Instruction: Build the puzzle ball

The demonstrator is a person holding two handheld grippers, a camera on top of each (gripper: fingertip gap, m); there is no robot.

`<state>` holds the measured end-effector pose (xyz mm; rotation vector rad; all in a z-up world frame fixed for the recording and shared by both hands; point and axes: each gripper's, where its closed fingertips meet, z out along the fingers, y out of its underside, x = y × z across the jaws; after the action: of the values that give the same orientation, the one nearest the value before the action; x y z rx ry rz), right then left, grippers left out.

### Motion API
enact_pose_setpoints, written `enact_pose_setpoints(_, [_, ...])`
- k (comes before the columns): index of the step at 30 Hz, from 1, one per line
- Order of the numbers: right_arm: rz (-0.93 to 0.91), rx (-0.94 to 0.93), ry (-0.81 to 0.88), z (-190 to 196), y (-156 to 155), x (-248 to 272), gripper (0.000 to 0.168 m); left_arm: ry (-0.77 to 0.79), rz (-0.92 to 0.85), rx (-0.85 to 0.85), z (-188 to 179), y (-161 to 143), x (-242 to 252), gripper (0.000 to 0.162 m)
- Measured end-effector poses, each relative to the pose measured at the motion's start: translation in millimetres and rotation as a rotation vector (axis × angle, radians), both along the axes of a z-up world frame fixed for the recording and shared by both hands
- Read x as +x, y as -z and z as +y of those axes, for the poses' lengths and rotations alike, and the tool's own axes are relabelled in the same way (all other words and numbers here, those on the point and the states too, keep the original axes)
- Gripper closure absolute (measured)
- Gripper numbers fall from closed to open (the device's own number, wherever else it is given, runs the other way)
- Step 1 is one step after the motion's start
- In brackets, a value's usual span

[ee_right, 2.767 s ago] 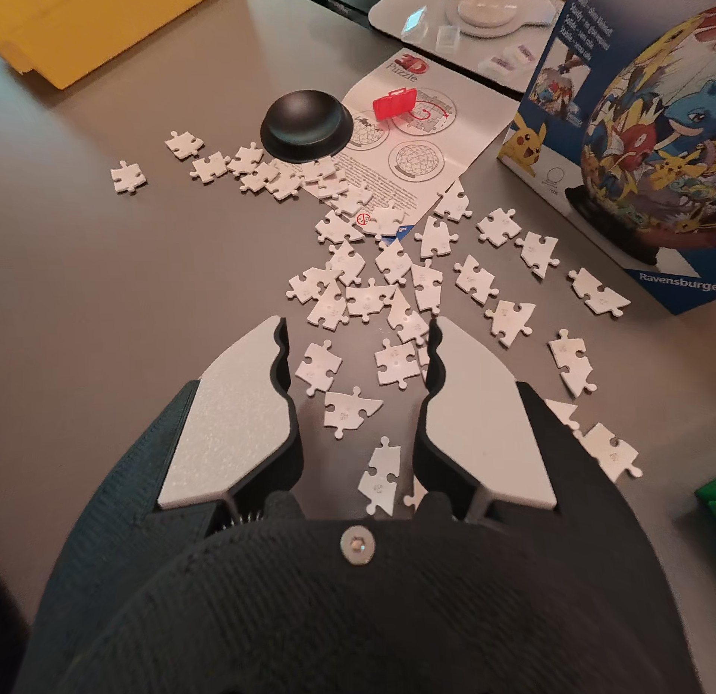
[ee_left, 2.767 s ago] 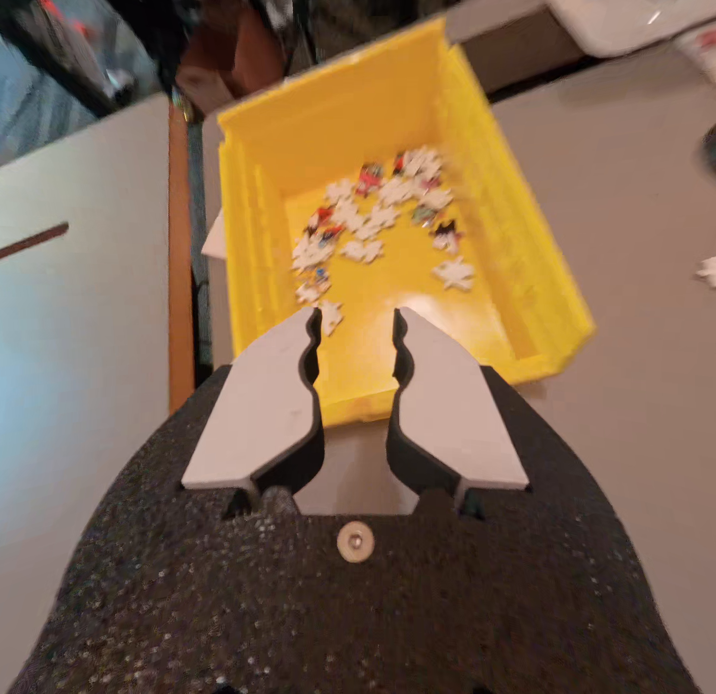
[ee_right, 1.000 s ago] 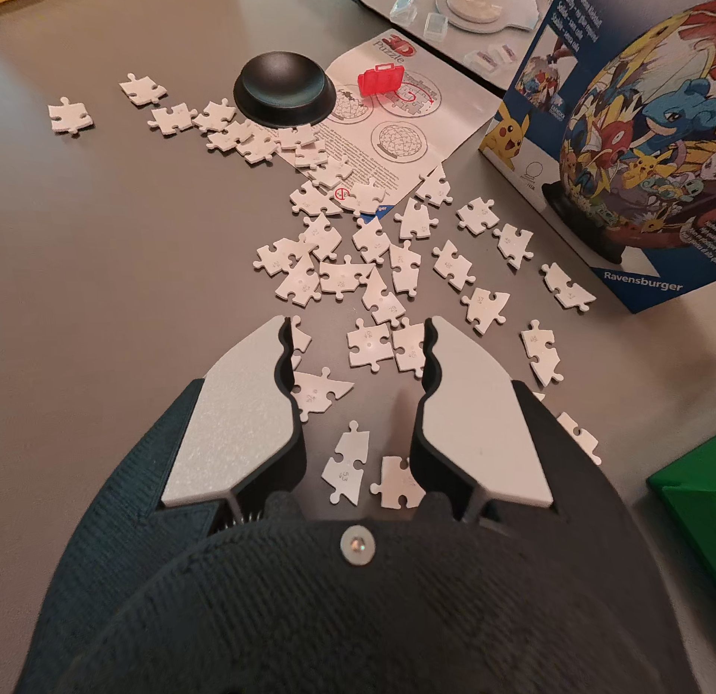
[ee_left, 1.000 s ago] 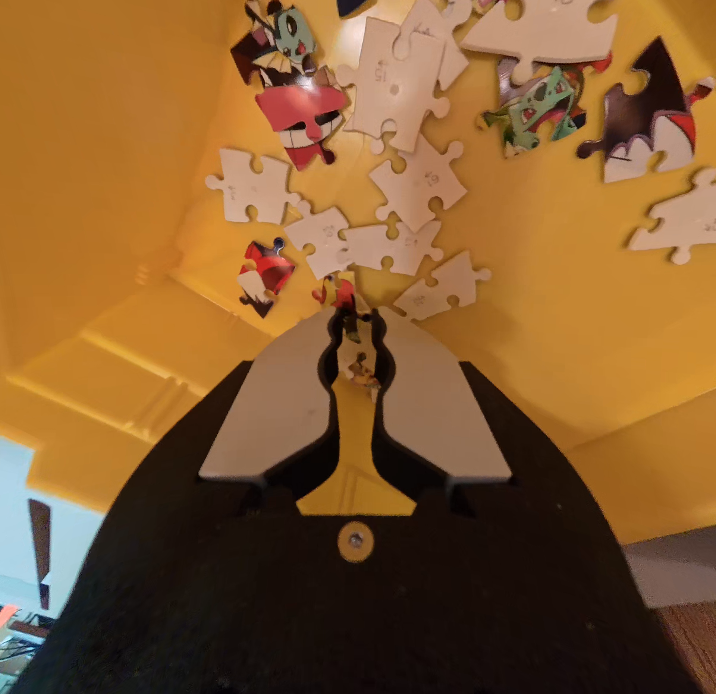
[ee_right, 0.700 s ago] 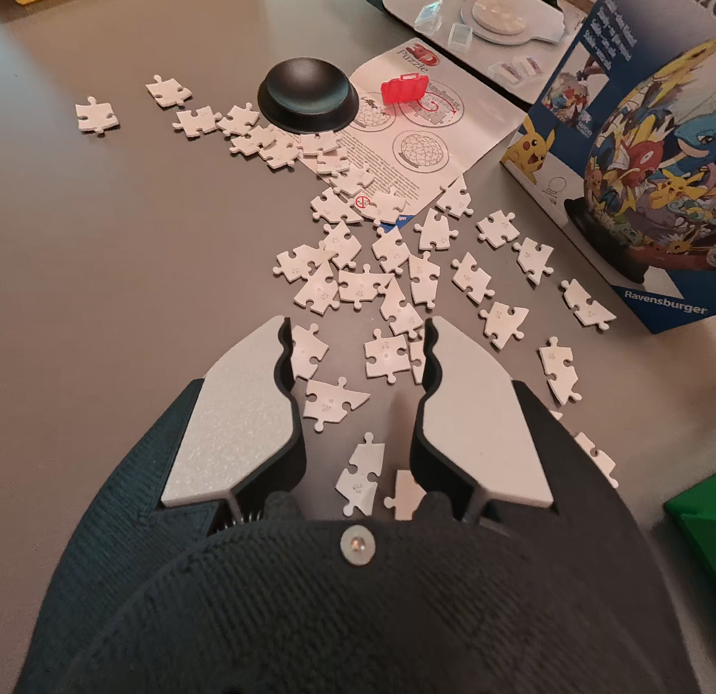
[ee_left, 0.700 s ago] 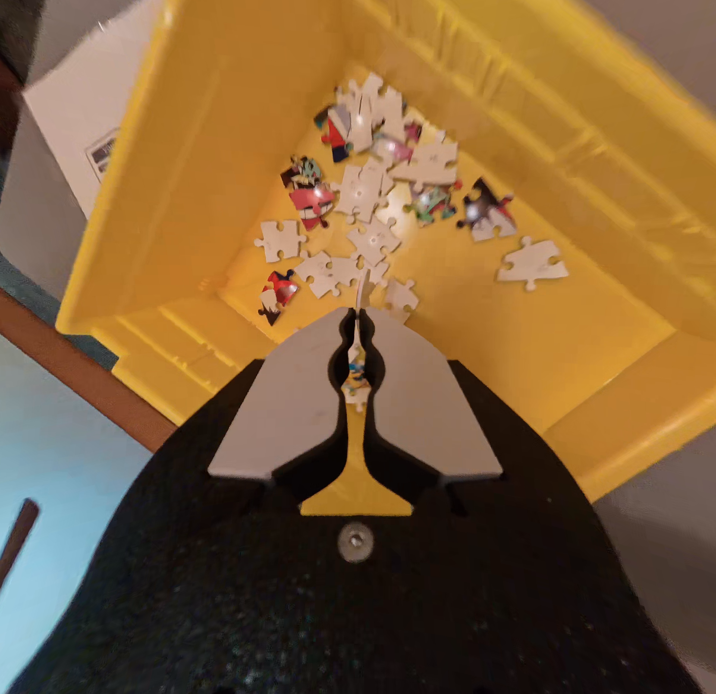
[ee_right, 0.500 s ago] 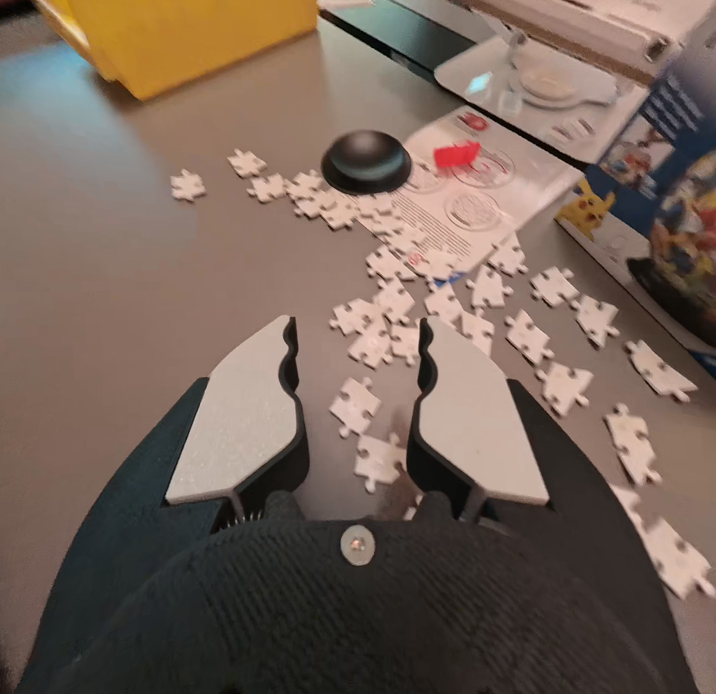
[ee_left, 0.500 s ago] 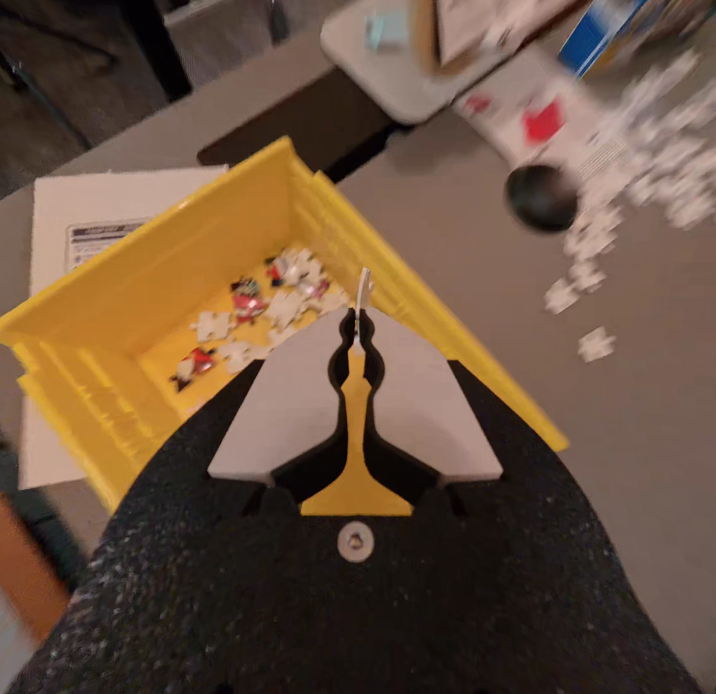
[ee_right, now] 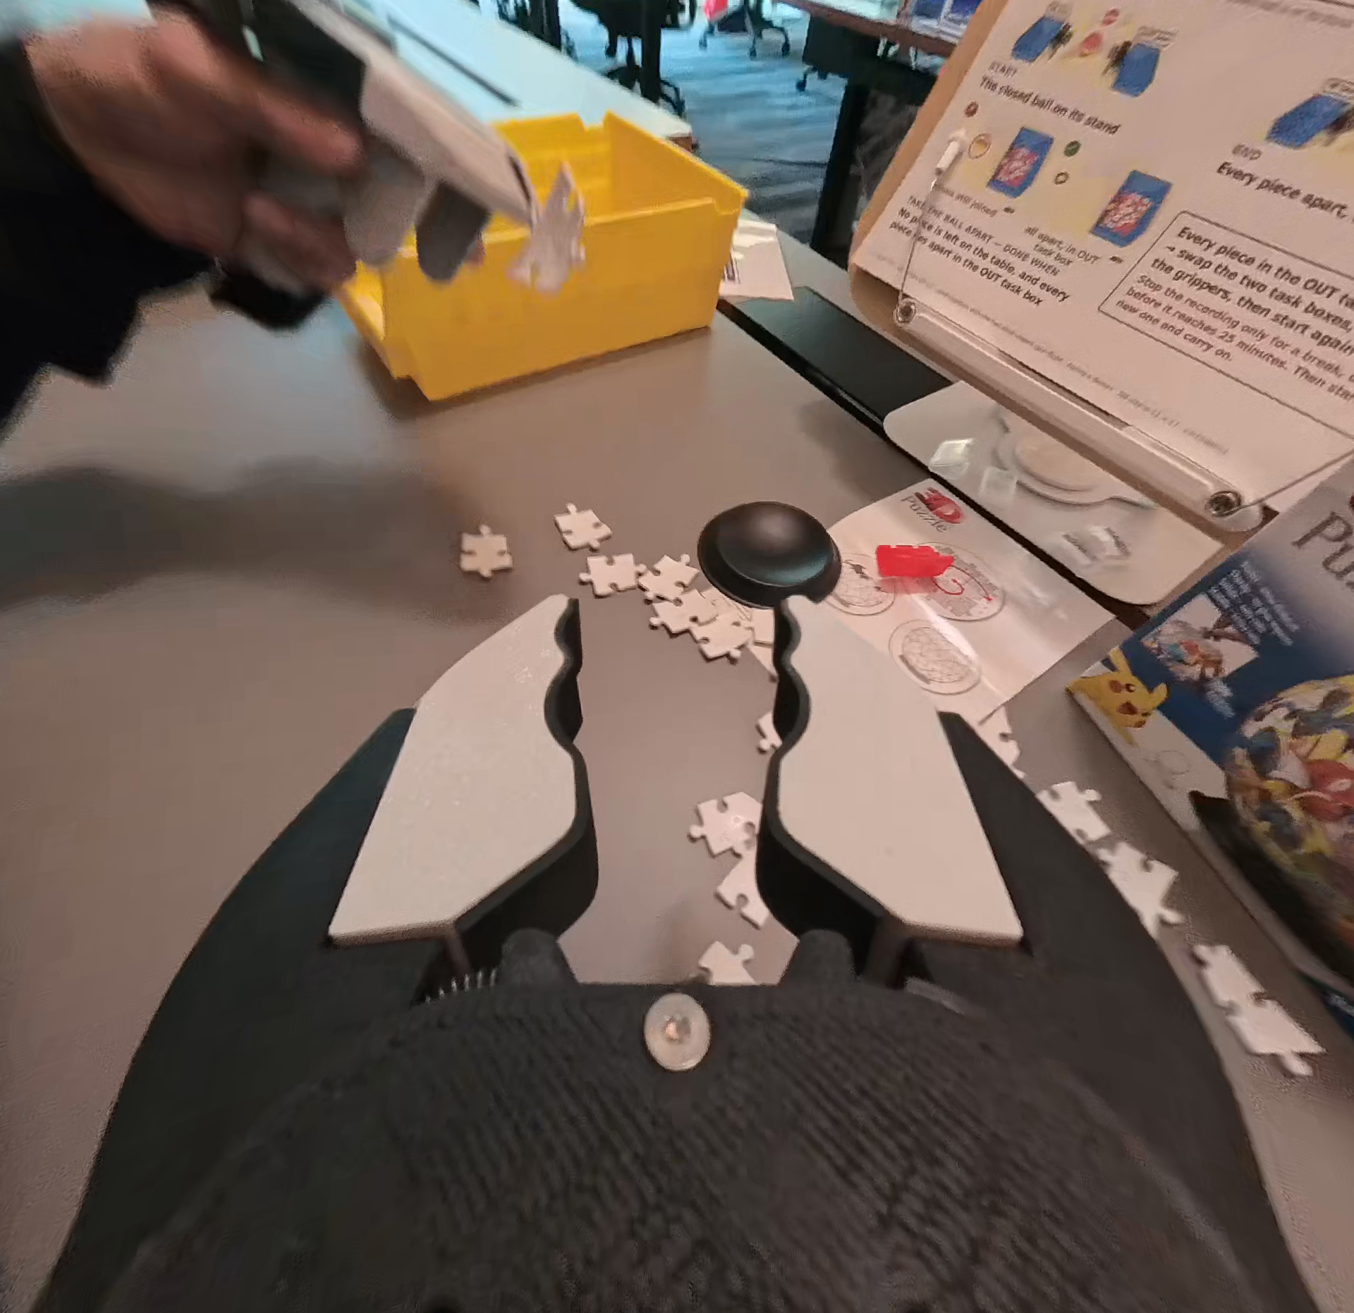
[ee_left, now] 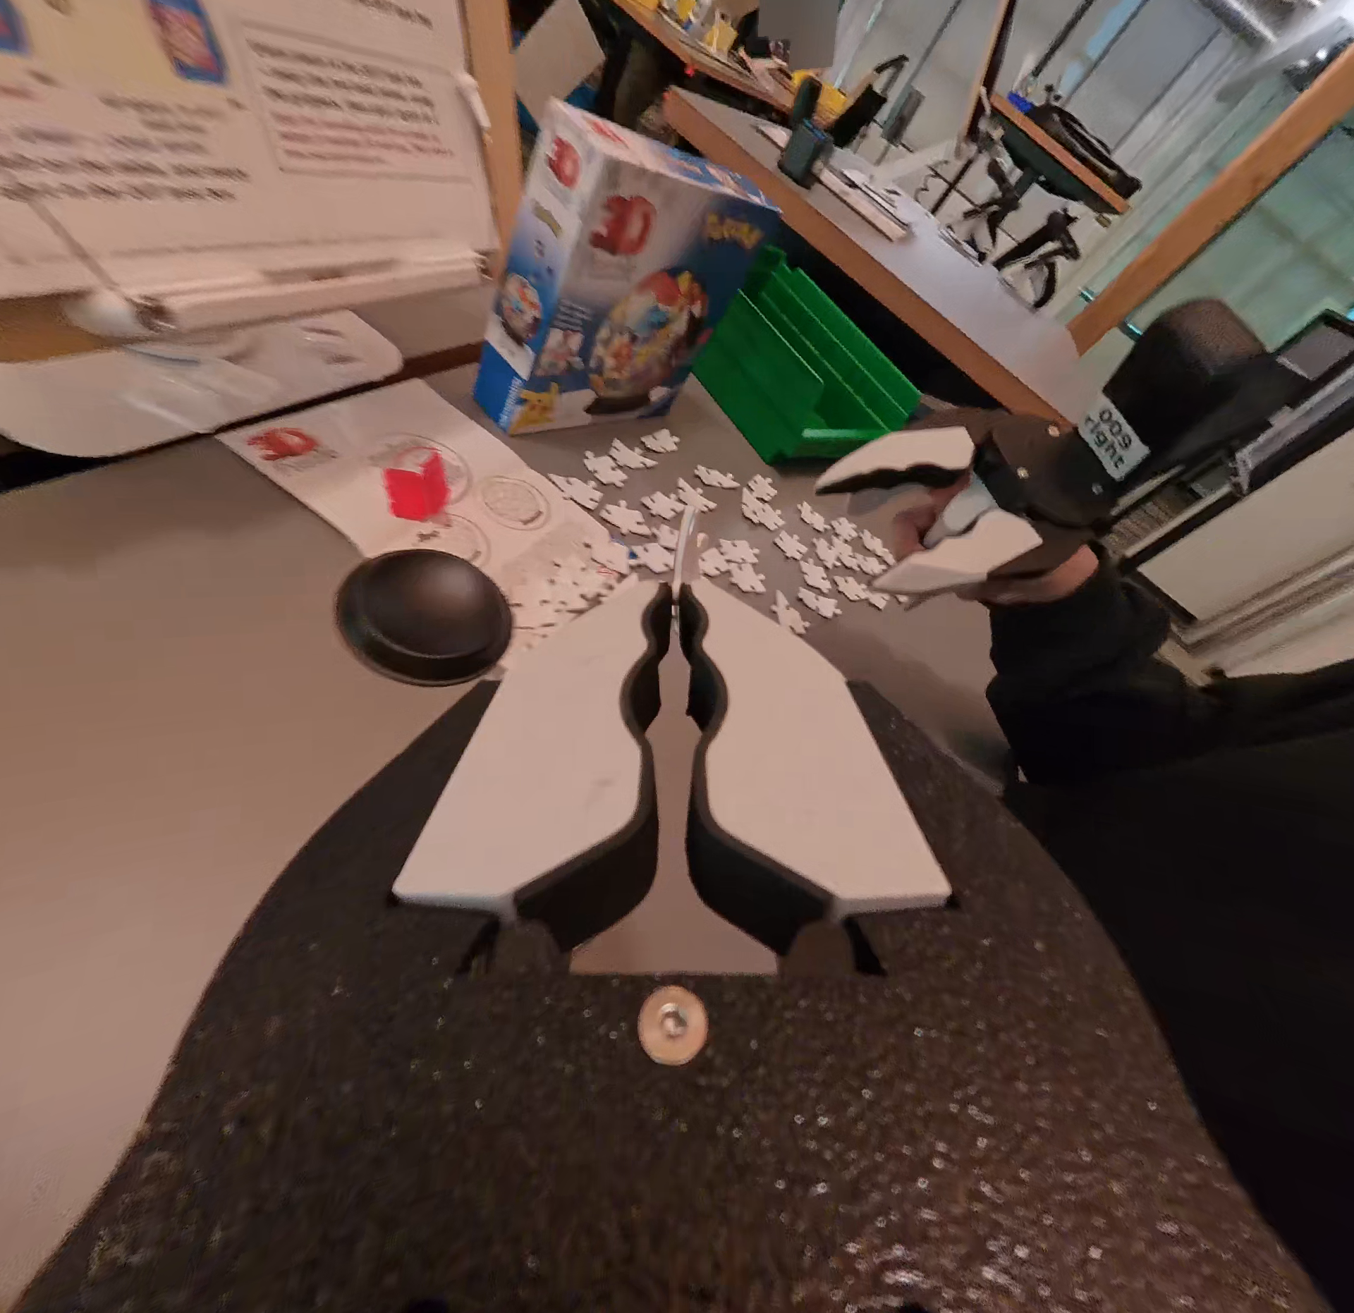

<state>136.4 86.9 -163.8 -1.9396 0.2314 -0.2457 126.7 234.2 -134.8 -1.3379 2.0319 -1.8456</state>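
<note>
Carrying one puzzle piece pinched in my left gripper; right gripper jaws wide, empty. Next, I'd set it among the loose pieces.

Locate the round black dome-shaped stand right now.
The round black dome-shaped stand sits on the grey table, centre of the right wrist view, between the scattered white puzzle pieces and the instruction sheet.
</note>
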Motion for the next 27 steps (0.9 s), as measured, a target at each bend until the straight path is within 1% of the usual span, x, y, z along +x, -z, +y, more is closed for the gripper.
enact_pose_setpoints(1, [0.043,0.044,-0.010,-3,-3,-3,0.121,0.028,-0.005,-0.013,-14,3,-3,0.161])
enact_pose_setpoints(3, [0.141,0.100,-0.083,-6,-5,-18,0.122,0.089,-0.031,-0.016,-40,10,-10,0.161])
enact_pose_setpoints(5, [0.194,0.074,-0.164,-14,1,-36,0.123,0.125,-0.071,0.024,-60,19,-14,0.161])
enact_pose_setpoints(7, [0.164,-0.003,-0.116,-30,16,-33,0.126,0.136,-0.079,0.068,-73,32,-14,0.161])
enact_pose_setpoints(9, [0.131,-0.057,-0.007,-53,29,-19,0.130,0.111,-0.039,0.101,-76,46,-10,0.161])
enact_pose_setpoints(12, [0.175,-0.044,0.113,-81,43,-4,0.136,0.070,0.030,0.105,-76,63,-4,0.161])
enact_pose_setpoints(13, [0.192,-0.030,0.143,-88,46,-1,0.144,0.052,0.058,0.112,-74,69,-1,0.161])
enact_pose_setpoints(15, [0.204,-0.003,0.178,-100,51,2,0.158,0.036,0.107,0.109,-74,78,4,0.161])
enact_pose_setpoints(19, [0.160,-0.016,0.229,-115,59,10,0.168,0.003,0.158,0.089,-76,86,12,0.161])
enact_pose_setpoints(23, [0.084,-0.106,0.247,-122,70,16,0.168,-0.030,0.184,0.084,-76,88,18,0.161])
enact_pose_setpoints(27, [0.049,-0.117,0.269,-125,72,23,0.168,-0.048,0.227,0.110,-79,96,21,0.161])
